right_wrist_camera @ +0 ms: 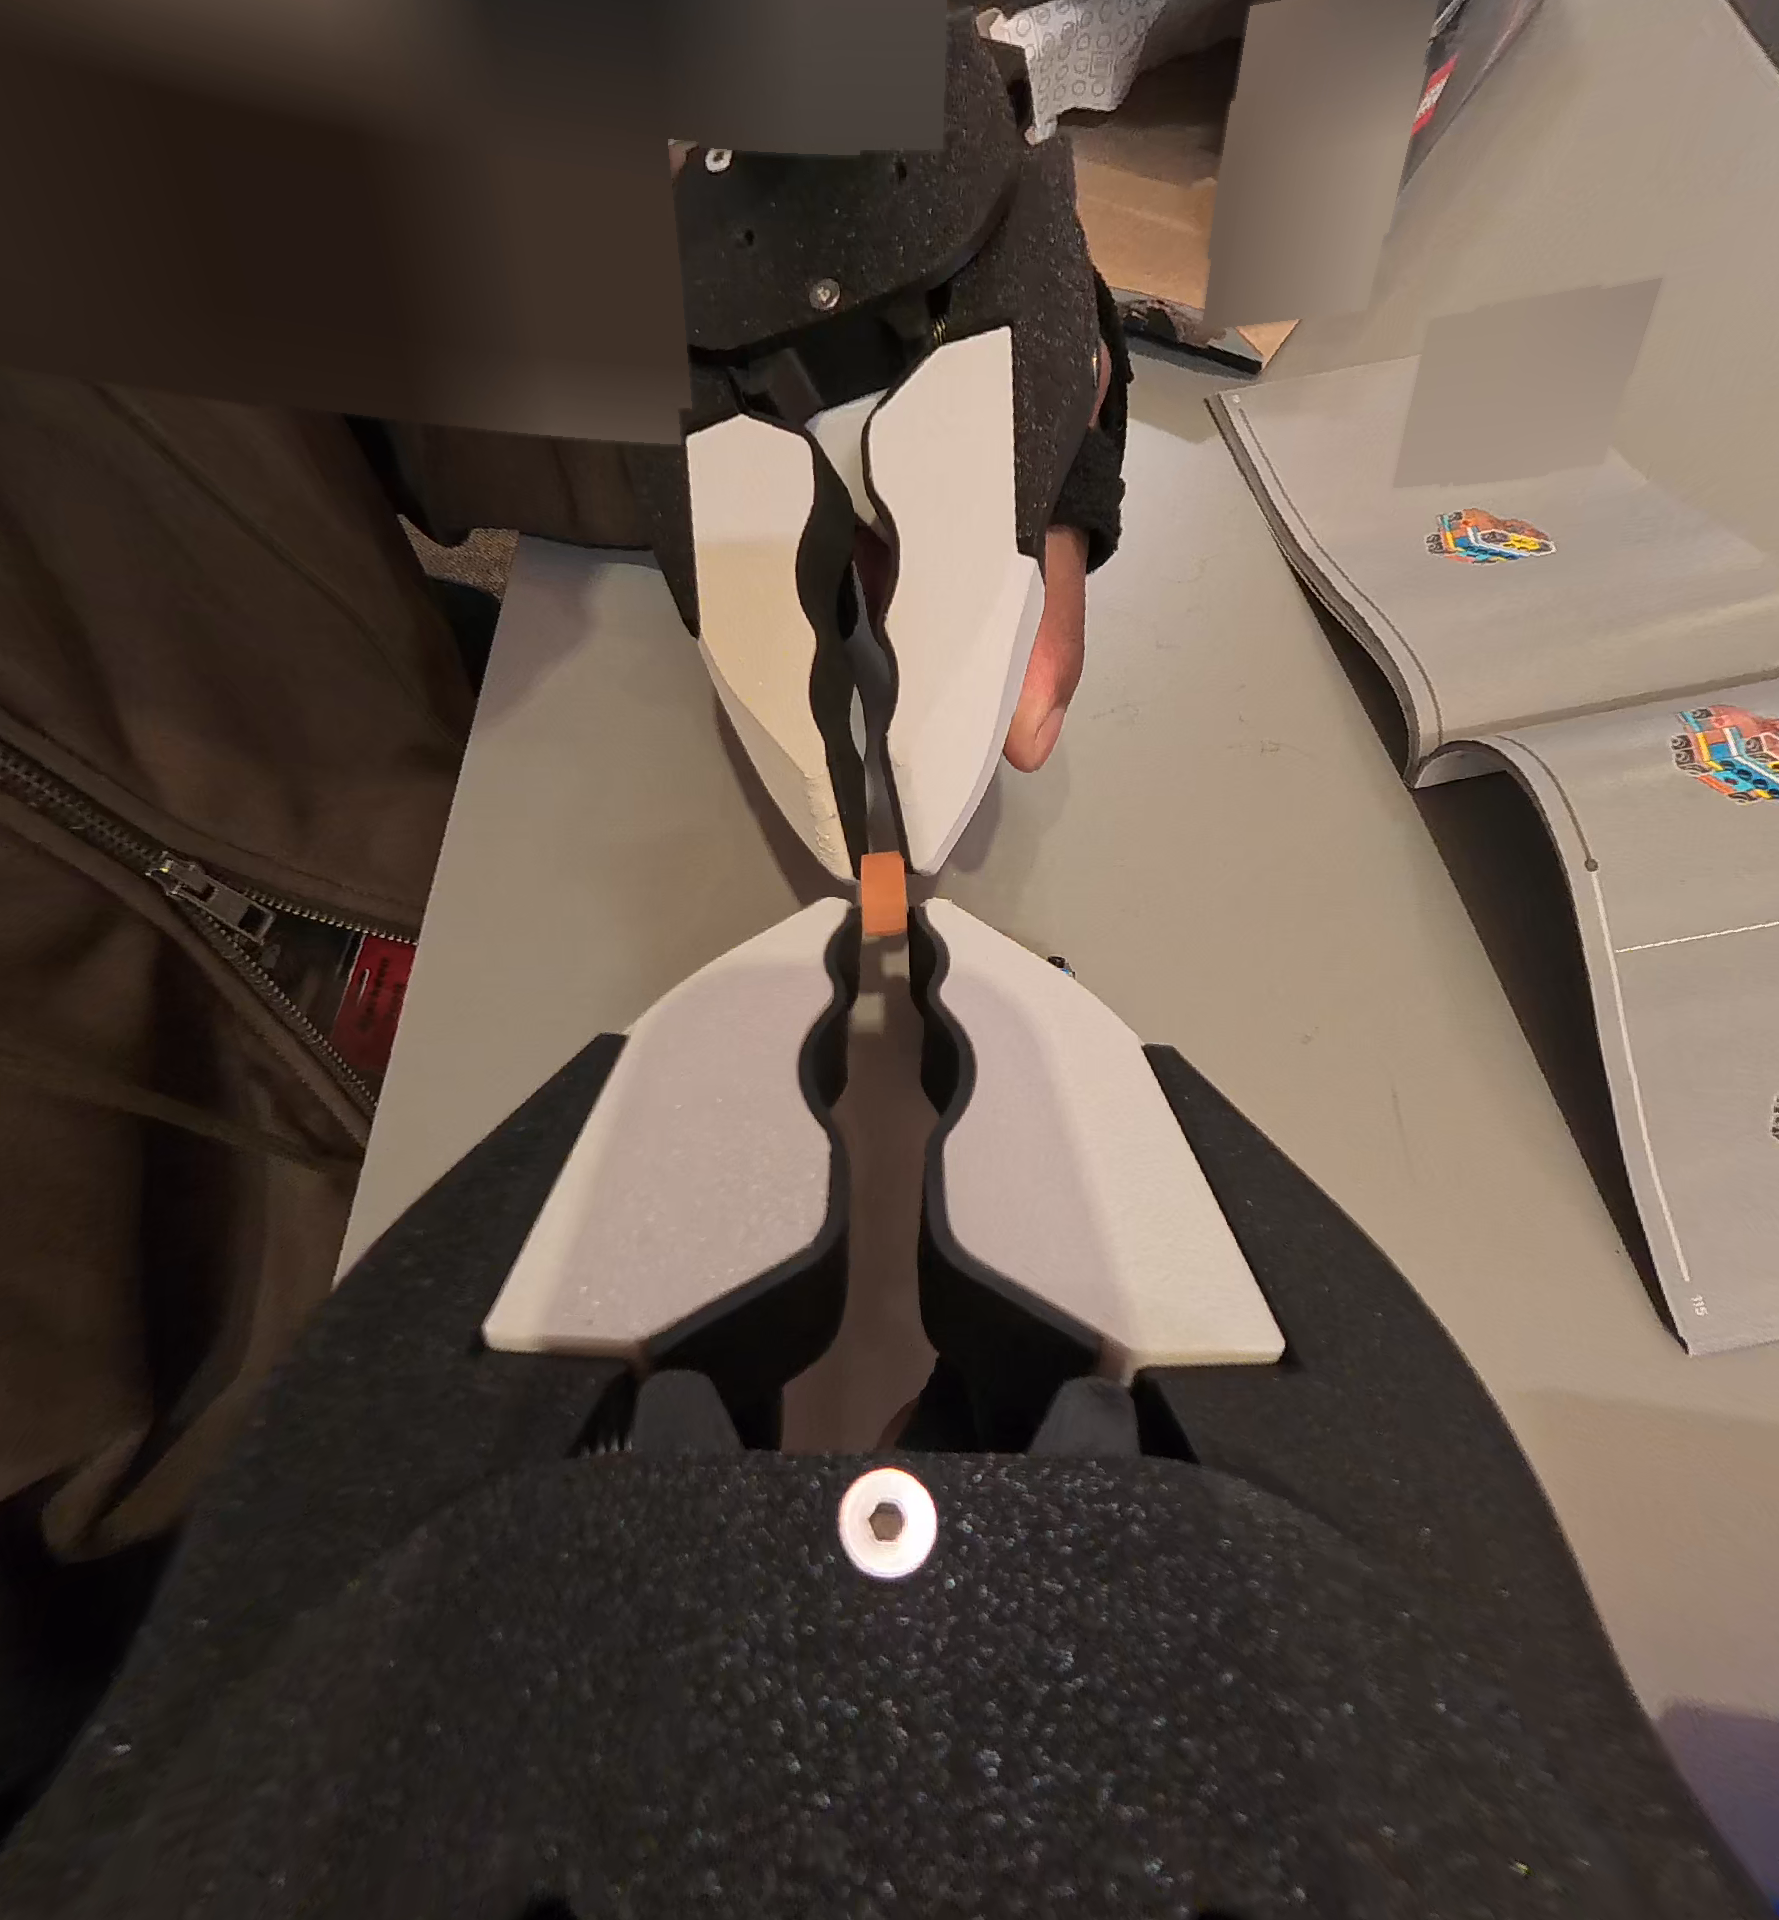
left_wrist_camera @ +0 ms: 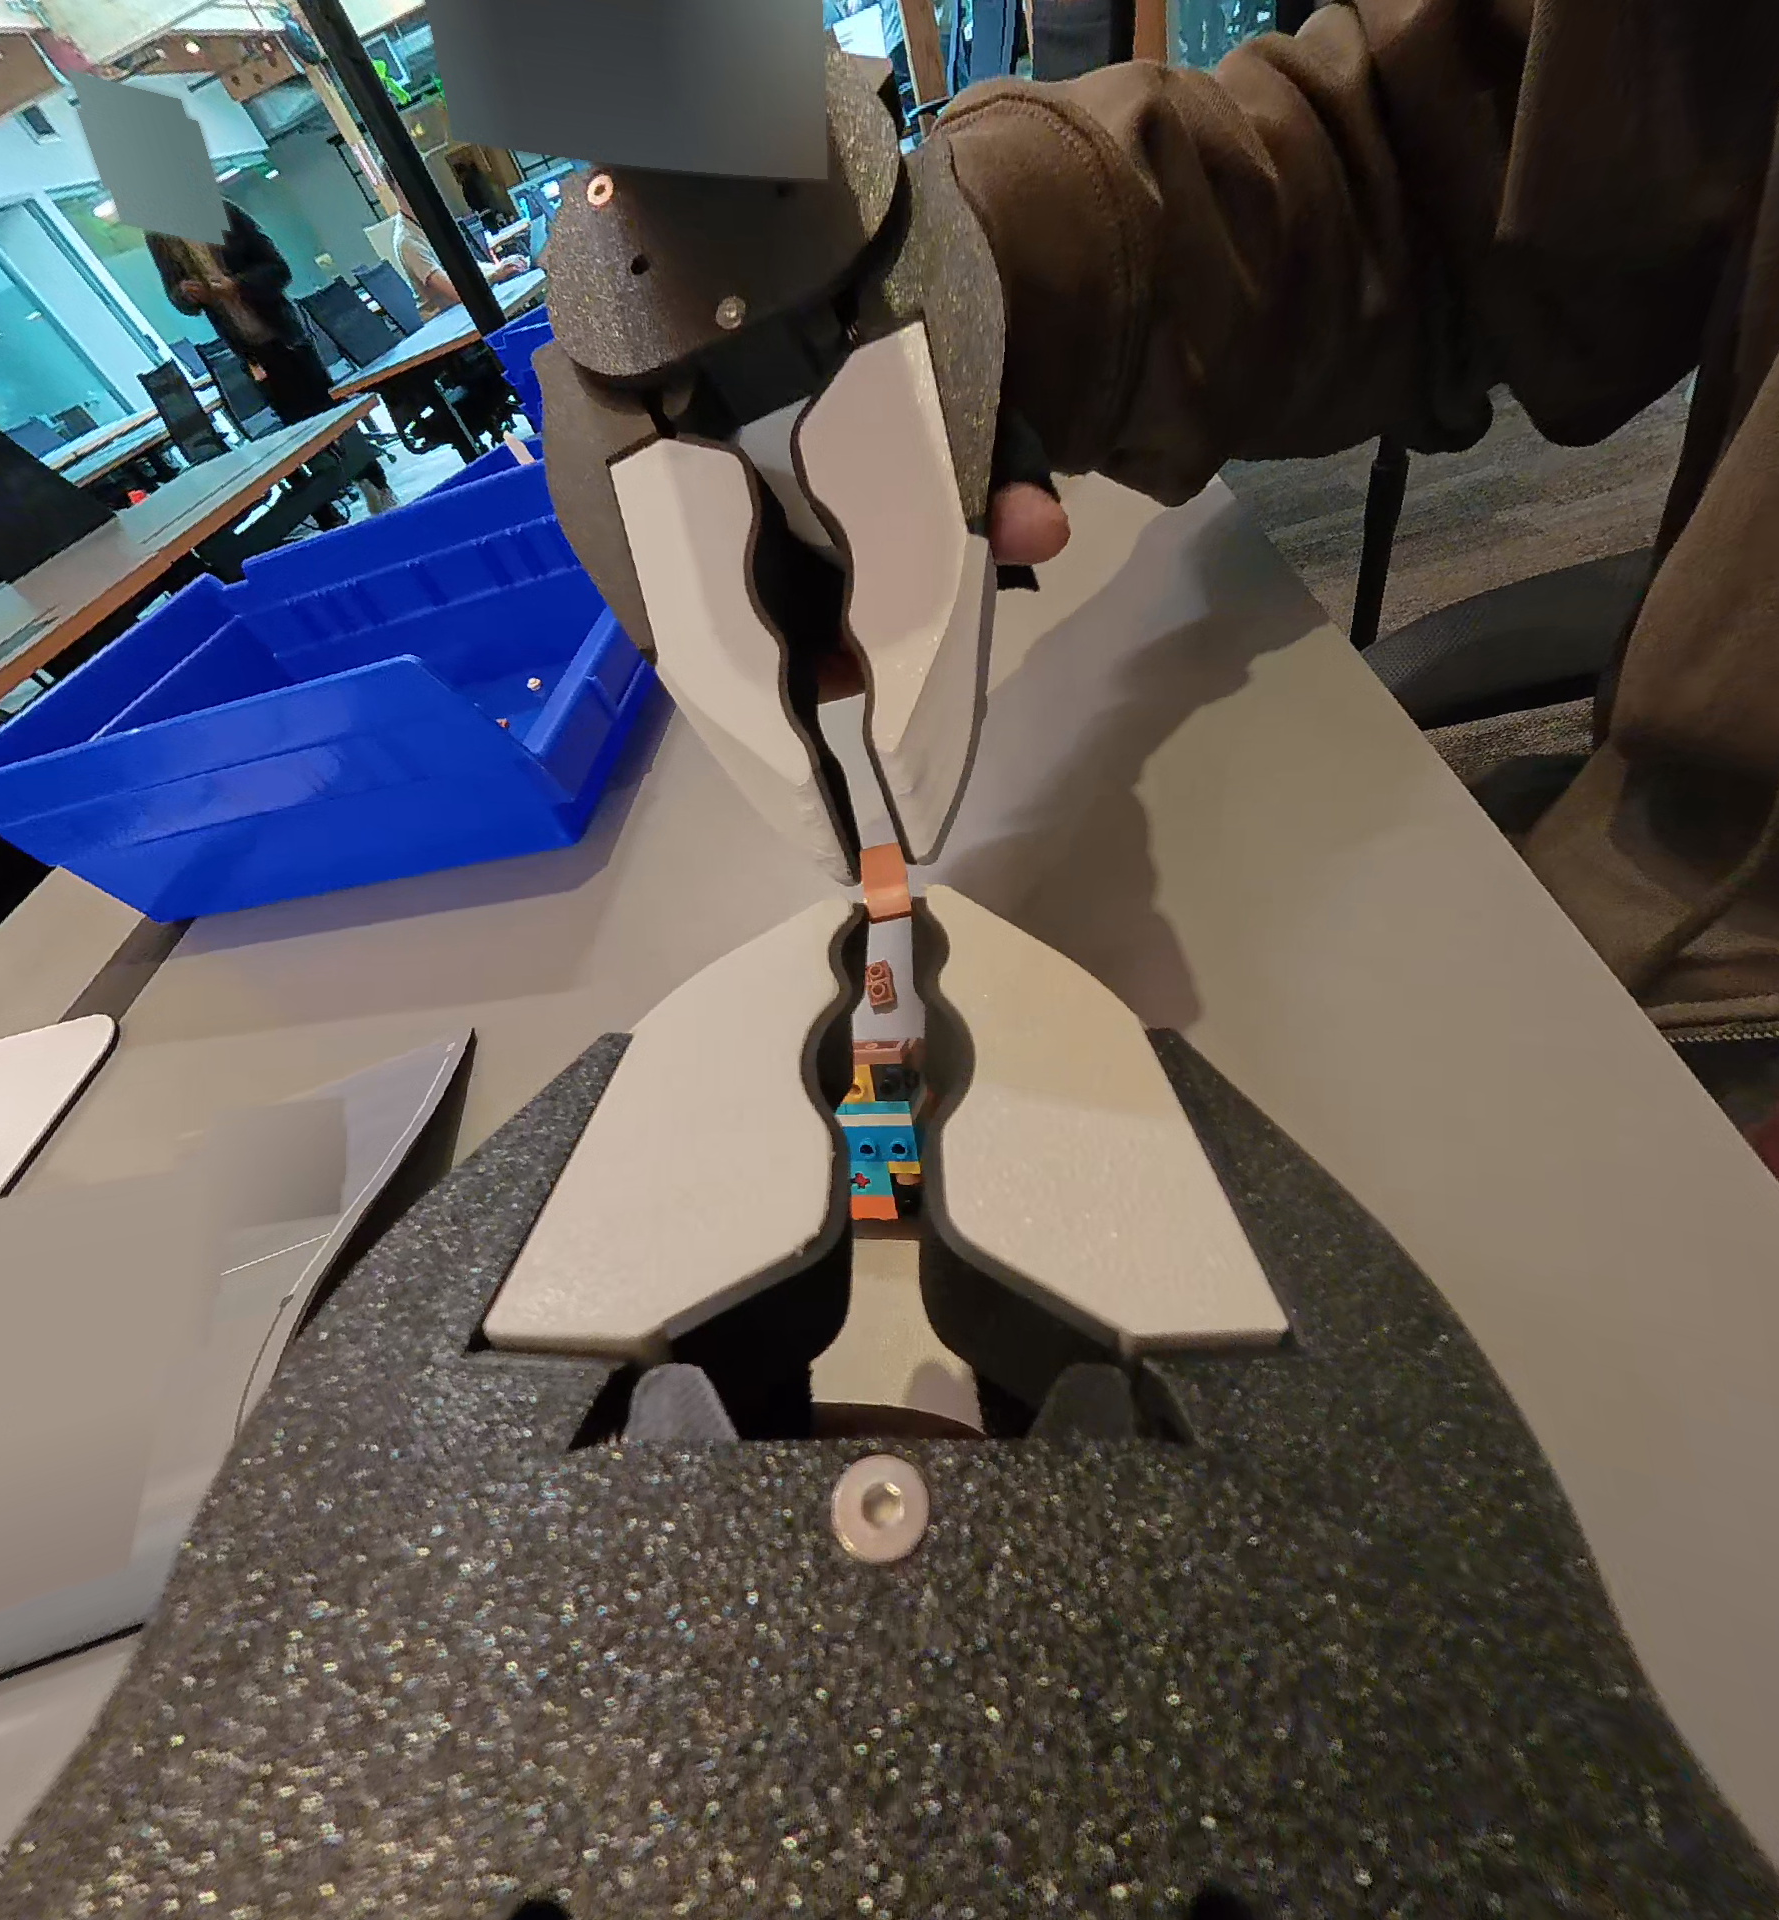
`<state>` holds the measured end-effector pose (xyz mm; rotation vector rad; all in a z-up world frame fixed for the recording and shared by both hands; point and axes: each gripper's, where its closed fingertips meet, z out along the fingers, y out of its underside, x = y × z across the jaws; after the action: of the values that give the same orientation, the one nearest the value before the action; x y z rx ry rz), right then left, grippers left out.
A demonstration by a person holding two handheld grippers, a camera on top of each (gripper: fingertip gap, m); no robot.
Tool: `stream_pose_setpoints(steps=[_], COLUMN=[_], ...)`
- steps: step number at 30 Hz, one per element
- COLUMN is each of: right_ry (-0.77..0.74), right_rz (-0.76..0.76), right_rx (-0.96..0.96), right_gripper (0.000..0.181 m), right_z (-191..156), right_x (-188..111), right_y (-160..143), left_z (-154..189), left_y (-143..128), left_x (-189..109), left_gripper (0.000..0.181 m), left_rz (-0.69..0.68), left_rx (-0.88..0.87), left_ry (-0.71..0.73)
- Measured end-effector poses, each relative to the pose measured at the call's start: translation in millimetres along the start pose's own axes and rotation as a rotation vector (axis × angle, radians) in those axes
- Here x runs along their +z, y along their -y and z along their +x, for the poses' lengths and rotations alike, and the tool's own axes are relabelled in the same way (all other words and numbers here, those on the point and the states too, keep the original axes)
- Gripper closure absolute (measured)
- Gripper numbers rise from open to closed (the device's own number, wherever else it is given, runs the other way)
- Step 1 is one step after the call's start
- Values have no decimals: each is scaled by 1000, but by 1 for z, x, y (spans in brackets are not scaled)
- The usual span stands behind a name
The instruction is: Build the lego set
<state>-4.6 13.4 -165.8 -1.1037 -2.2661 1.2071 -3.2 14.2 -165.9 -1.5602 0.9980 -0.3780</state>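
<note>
A small orange Lego piece [left_wrist_camera: 883, 883] is pinched between two grippers that meet tip to tip above the grey table [left_wrist_camera: 1280, 935]. My left gripper [left_wrist_camera: 886, 910] is shut on its near end. My right gripper [left_wrist_camera: 883, 871] comes down from the top and is shut on its far end. The right wrist view shows the same: the orange piece [right_wrist_camera: 883, 894], my right gripper [right_wrist_camera: 886, 906] below it and my left gripper [right_wrist_camera: 885, 868] above. Through the left gripper's gap I see the part-built model [left_wrist_camera: 880, 1143] of blue, orange and yellow bricks and a loose salmon brick [left_wrist_camera: 880, 987] on the table.
Blue plastic bins [left_wrist_camera: 293, 727] stand at the back left of the table. An open instruction booklet [right_wrist_camera: 1643, 831] lies to the right in the right wrist view. White sheets [left_wrist_camera: 85, 1351] lie at the left. A person in a brown jacket [right_wrist_camera: 137, 831] sits close at the table edge. Only a small space, under 4 cm, lies between the two pairs of fingers.
</note>
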Motion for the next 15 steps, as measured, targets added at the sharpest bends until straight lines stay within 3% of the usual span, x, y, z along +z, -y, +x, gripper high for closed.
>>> stream_pose_setpoints(steps=[10, 15], right_ry=[-24, -62], right_rz=[8, 84], right_rx=[4, 57], right_gripper=[173, 174], right_z=[3, 4], right_x=[0, -9], right_y=[-1, -4], left_z=[-3, -11], left_y=[1, -12], left_x=[0, 0], left_gripper=[173, 145], left_rz=[18, -21], left_rx=[-2, -59], left_ry=[23, 33])
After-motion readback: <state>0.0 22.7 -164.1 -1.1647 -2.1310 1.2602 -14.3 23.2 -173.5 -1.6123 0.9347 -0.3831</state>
